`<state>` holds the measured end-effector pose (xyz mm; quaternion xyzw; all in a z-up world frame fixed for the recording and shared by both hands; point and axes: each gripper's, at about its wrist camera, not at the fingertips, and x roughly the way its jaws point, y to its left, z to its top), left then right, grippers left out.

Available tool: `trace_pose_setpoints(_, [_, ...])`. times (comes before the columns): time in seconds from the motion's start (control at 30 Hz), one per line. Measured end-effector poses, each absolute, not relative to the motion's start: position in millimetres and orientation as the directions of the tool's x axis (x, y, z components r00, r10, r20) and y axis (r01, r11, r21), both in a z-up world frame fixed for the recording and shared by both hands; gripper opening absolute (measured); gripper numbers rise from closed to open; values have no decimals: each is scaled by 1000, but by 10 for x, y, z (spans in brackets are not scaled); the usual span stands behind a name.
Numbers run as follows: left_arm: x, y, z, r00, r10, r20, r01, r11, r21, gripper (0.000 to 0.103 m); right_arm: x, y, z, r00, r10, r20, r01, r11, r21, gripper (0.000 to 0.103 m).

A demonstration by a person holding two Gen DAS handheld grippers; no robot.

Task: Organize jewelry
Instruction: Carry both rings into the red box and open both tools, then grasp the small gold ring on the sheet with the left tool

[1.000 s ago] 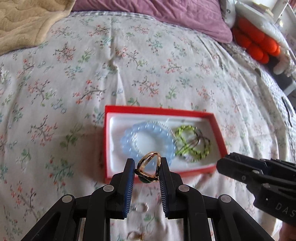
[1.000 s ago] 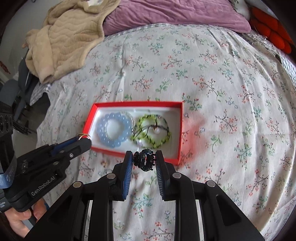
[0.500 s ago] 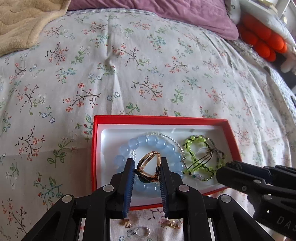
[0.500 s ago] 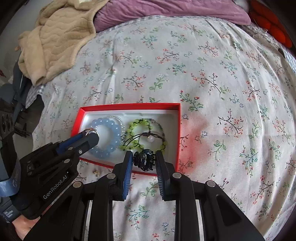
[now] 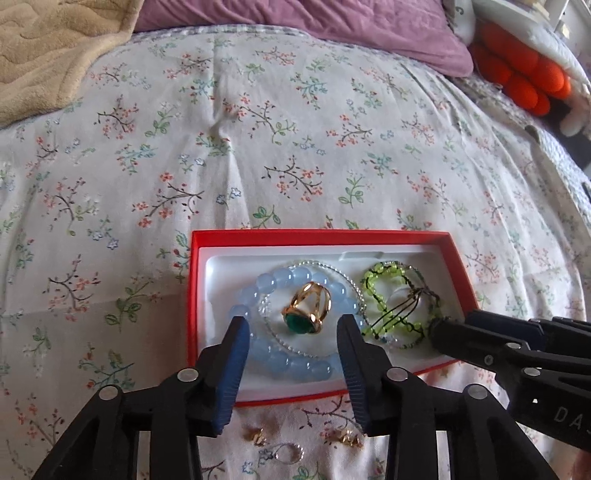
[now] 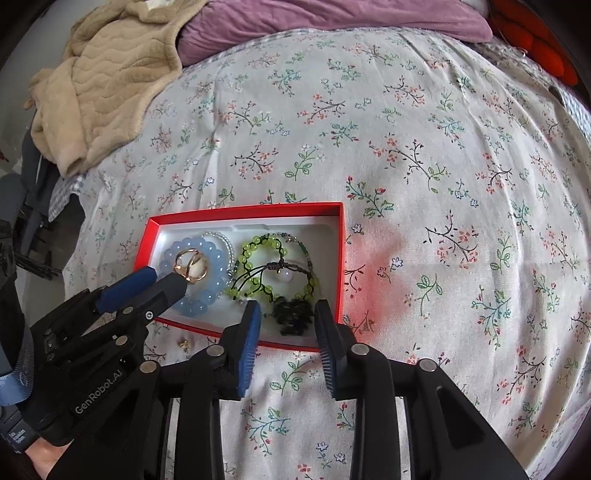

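The gold ring [image 5: 308,308] with a green stone lies inside the red box [image 5: 266,236], on the white liner within the loop of the blue bead bracelet [image 5: 258,295]. The left gripper [image 5: 293,328] stands over it with its jaws opening; the ring sits between the blue pads [image 5: 236,354] but touches neither. In the right wrist view the ring [image 6: 190,264] rests just past the left gripper's tip.

The black hair claw [image 6: 291,314] lies in the box at its near right corner, beside the green bead bracelet [image 6: 266,269]. The right gripper [image 6: 288,319] straddles it with jaws opening; the claw is between the pads, and neither pad presses on it. A thin silver chain [image 5: 332,273] curves around the blue bracelet.

The box rests on a floral bedspread [image 5: 295,147]. On the cloth just in front of the box lie two small gold earrings [image 5: 258,437] and a silver ring [image 5: 288,452]. A beige blanket [image 6: 110,85] and a purple pillow [image 5: 295,18] lie at the far end of the bed.
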<state>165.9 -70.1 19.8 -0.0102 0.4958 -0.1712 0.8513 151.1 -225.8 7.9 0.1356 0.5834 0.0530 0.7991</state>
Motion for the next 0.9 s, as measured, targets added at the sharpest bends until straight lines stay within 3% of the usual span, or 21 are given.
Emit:
trace_pose_setpoints(0.4, [1386, -523, 388, 468, -298, -832, 272, 944, -186, 83, 1261, -2291, 291, 350, 241, -905, 51, 960, 275, 61])
trace_pose_setpoints(0.77, [1164, -373, 296, 441, -246, -863, 257, 956, -141, 91, 996, -2261, 181, 292, 171, -941, 29, 982, 188, 69])
trace_pose_setpoints(0.9, [1074, -316, 256, 424, -249, -870, 255, 955, -149, 92, 934, -2287, 145, 281, 142, -949, 34, 987, 158, 78])
